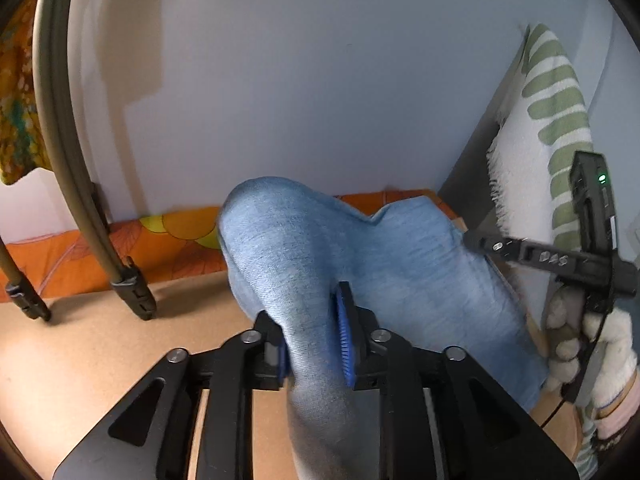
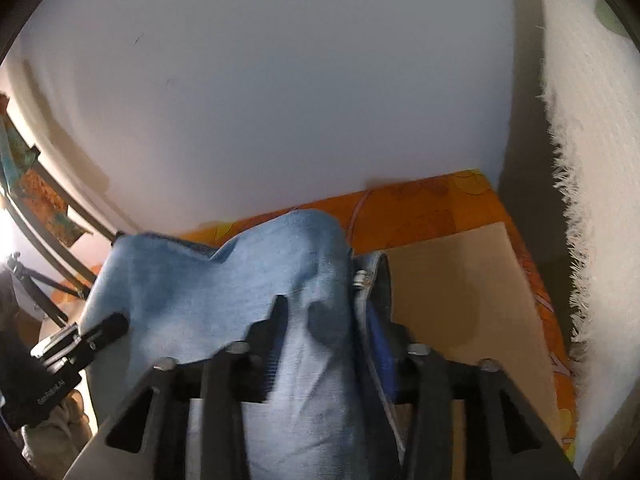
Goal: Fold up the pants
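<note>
Light blue denim pants [image 1: 320, 248] lifted off tan counter [image 1: 100, 344]; left gripper [image 1: 316, 344] and right gripper [image 2: 324, 344] fingers clamped on fabric. Keep span taut, lower evenly.

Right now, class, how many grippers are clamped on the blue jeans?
2. The left gripper pinches a fold of the blue jeans on one side; the right gripper grips them by the button end. None seems hidden.
</note>
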Demonstrator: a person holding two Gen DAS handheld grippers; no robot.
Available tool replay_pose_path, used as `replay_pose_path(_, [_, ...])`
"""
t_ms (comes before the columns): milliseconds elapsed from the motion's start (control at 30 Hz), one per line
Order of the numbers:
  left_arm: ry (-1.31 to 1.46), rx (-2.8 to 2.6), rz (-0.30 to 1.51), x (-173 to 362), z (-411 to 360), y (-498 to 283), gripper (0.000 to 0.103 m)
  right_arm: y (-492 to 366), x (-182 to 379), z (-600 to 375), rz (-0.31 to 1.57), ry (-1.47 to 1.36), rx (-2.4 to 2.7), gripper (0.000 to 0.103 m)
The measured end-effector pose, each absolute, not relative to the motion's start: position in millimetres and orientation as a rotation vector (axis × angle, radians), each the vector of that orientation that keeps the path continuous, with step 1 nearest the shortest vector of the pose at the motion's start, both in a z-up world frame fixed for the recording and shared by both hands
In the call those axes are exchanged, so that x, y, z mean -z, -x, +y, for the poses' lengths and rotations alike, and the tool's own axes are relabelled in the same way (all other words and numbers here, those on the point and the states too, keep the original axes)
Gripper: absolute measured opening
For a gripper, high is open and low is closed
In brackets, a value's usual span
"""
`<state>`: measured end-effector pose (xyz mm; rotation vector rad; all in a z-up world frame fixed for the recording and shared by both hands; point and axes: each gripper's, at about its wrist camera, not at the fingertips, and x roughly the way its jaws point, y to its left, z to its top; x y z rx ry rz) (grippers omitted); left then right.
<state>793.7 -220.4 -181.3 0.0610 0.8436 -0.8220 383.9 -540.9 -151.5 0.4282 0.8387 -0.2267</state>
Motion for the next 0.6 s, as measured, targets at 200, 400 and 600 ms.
replay_pose_path(200, [-0.075, 0.756, 0.792, 167, -205, -786, 0.044, -354, 127, -547, 0.772, -0.403, 0.265, 0.056])
replay_pose_path(400, [-0.101, 0.760, 0.686, 152, -192, -767, 0.044, -331, 106, -518, 0.733, -0.340, 0.160, 0.056])
replay_pose_path(600, [-0.148, 0.832, 0.638, 146, -214, -762, 0.044, -338, 134, -486, 0.830, -0.269, 0.105, 0.053])
